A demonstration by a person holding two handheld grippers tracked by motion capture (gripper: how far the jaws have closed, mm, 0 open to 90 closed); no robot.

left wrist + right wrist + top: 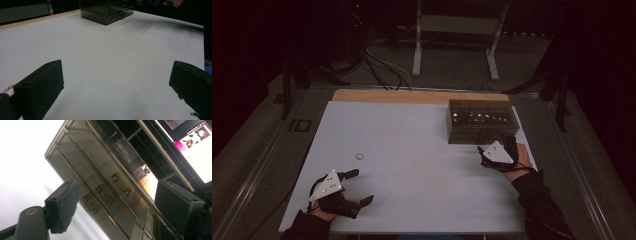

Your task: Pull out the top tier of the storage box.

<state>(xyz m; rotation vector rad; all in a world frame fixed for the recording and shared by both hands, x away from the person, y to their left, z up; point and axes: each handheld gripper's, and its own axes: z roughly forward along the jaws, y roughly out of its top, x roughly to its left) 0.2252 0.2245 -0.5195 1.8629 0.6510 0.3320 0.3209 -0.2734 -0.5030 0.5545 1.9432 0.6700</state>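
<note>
A smoky transparent drawer box stands at the table's back right; it also sits at the top of the left gripper view. In the right gripper view its drawers with metal handles lie close ahead, tilted. My right gripper hovers just in front of the box's front face, jaws open, nothing between them. My left gripper rests near the front left edge, open wide over bare white table. A small reddish ring lies on the table beyond the left gripper.
The white tabletop has a wooden strip along its far edge. Beyond the table are cables on the floor and a white frame stand. A lit screen appears behind the box in the right gripper view.
</note>
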